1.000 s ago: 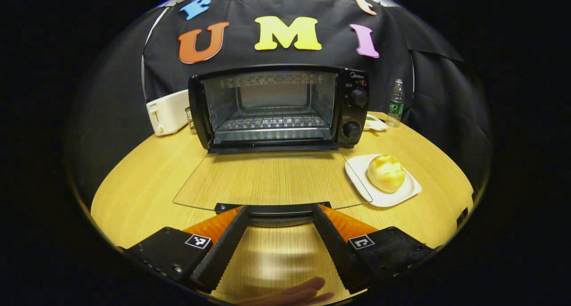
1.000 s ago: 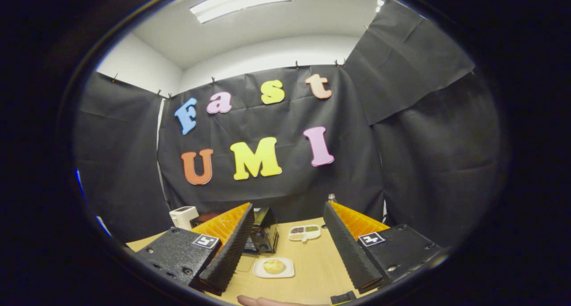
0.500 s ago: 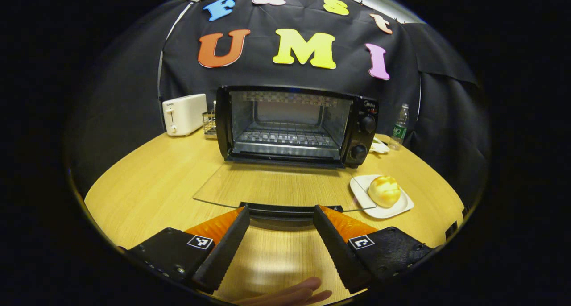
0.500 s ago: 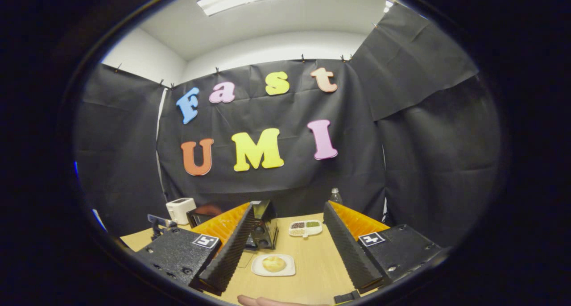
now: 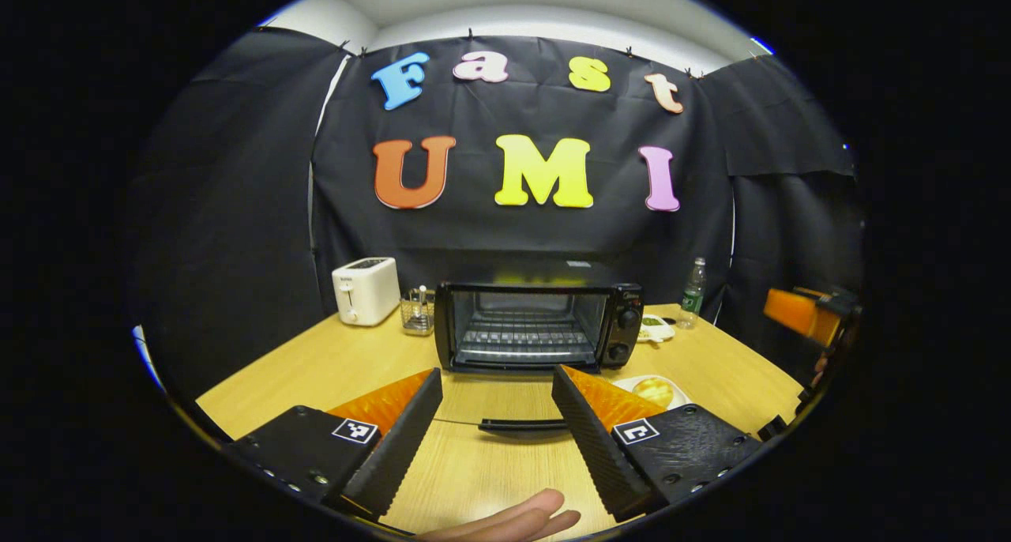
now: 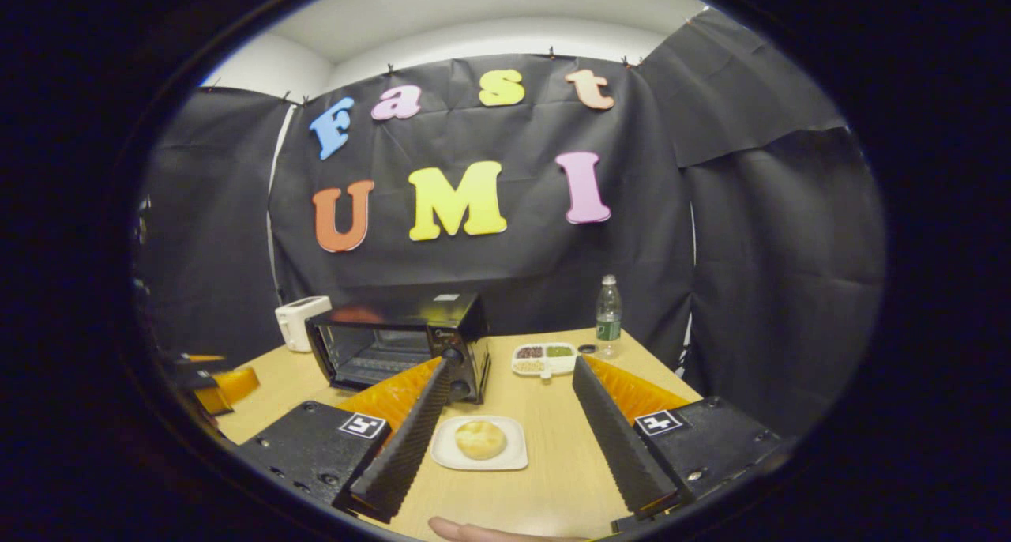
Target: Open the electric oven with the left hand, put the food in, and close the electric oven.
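The black electric oven stands at the back of the wooden table with its glass door folded down flat; the door handle points toward me. My left gripper hovers open above and in front of that handle, holding nothing. A round bun lies on a white plate to the right of the door. In the right gripper view the oven is at the left and the bun on its plate lies low between the fingers of my open, raised right gripper.
A white toaster and a small wire rack stand left of the oven. A water bottle and a divided snack tray sit at the back right. The other gripper hangs at the far right.
My left gripper has pulled back and up, away from the open oven door, which stays flat. The right gripper has tilted down, so the bun and plate look nearer.
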